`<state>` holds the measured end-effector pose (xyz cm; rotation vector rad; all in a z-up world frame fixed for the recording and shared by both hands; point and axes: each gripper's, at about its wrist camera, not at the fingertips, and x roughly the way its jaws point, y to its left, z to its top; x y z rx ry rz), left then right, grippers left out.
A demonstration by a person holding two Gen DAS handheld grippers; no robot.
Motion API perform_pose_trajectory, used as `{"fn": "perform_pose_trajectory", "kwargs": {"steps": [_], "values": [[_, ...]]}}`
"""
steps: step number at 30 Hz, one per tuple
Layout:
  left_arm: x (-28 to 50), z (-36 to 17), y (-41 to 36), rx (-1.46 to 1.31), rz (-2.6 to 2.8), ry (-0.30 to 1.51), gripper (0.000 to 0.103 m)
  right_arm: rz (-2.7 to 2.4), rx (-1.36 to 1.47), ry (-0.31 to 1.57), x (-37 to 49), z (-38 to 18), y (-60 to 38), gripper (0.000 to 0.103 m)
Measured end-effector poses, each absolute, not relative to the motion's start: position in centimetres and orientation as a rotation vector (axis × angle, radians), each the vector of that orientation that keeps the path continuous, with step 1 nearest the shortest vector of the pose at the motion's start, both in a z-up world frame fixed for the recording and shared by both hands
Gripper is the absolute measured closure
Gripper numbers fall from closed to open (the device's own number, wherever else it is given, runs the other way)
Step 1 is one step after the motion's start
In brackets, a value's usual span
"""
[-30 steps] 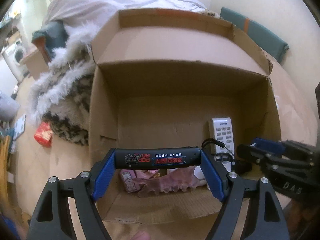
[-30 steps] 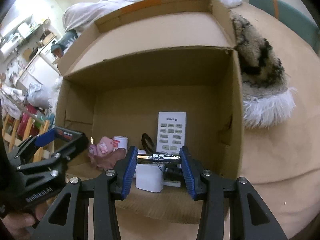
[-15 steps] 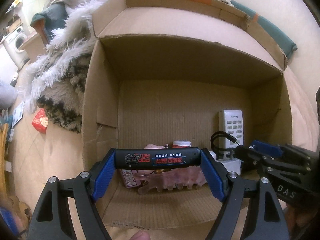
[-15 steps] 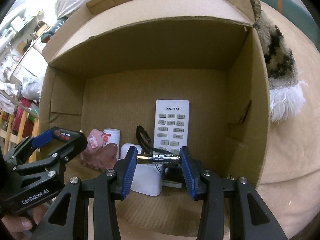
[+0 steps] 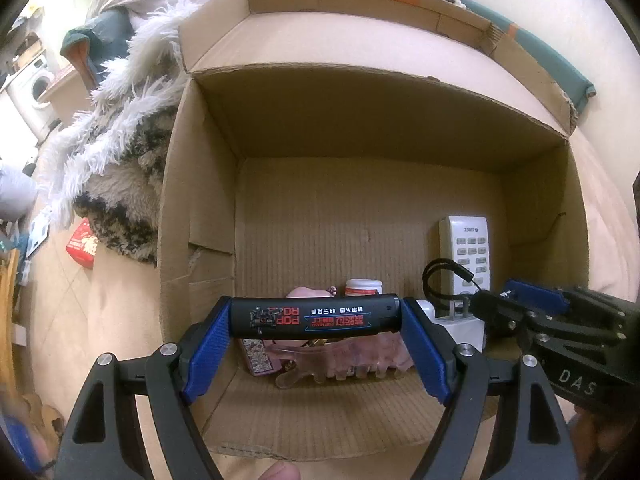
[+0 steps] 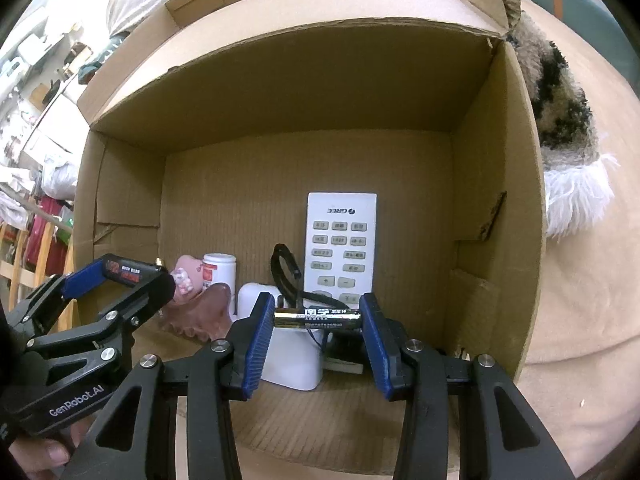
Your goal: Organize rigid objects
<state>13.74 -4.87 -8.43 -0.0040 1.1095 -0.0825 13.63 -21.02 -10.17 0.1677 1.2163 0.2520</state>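
An open cardboard box (image 5: pixel 200 216) (image 6: pixel 496 208) lies below both grippers. My left gripper (image 5: pixel 316 322) is shut end to end on a black tube with red print (image 5: pixel 316 317), held just over the box's near side. My right gripper (image 6: pixel 318 317) is shut on a black and gold battery (image 6: pixel 318 317), also gripped by its ends, over the box's near right part. On the box floor lie a white remote (image 6: pixel 341 248) (image 5: pixel 468 248), a white plug adapter (image 6: pixel 296 360) with a black cable (image 6: pixel 286 268), a pink hair claw (image 5: pixel 352 364), a small white jar (image 6: pixel 219 270) and a pink toy (image 6: pixel 186 276).
A fluffy white and dark patterned cloth (image 5: pixel 116 160) (image 6: pixel 568 120) lies against the box's outer side. A red packet (image 5: pixel 82 244) sits on the beige surface to the left. A teal pad (image 5: pixel 536 56) lies behind the box. A thumb (image 5: pixel 280 472) shows at the bottom edge.
Both grippers have come down closer over the box, so its inside fills more of each view. The tube and the battery stay gripped as before.
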Motion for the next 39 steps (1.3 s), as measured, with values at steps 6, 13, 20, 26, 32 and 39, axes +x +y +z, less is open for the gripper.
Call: {"fn": "perform_pose_trajectory", "kwargs": {"steps": [6, 13, 20, 26, 32, 39], "values": [[13.8, -8.2, -4.6, -0.037, -0.09, 1.107, 0.016, 0.278, 0.206, 1.186, 13.4, -9.4, -21.5, 0.051], [13.2, -6.8, -4.4, -0.069, -0.121, 1.059, 0.0, 0.257, 0.272, 1.135, 13.2, -8.1, -23.0, 0.041], [11.7, -4.4, -3.5, -0.038, -0.12, 1.009, 0.0, 0.198, 0.284, 1.053, 12.5, -6.3, -24.4, 0.006], [10.1, -2.2, -2.3, -0.027, -0.057, 0.981, 0.0, 0.188, 0.294, 1.012, 10.8, -4.8, -25.4, 0.0], [7.3, 0.3, -1.4, -0.005, 0.013, 0.938, 0.0, 0.207, 0.241, 0.965, 8.5, -2.5, -25.1, 0.0], [3.7, 2.0, 0.0, -0.047, 0.013, 0.902, 0.0, 0.236, 0.195, 0.852, 4.0, 1.2, -24.6, 0.0]]}}
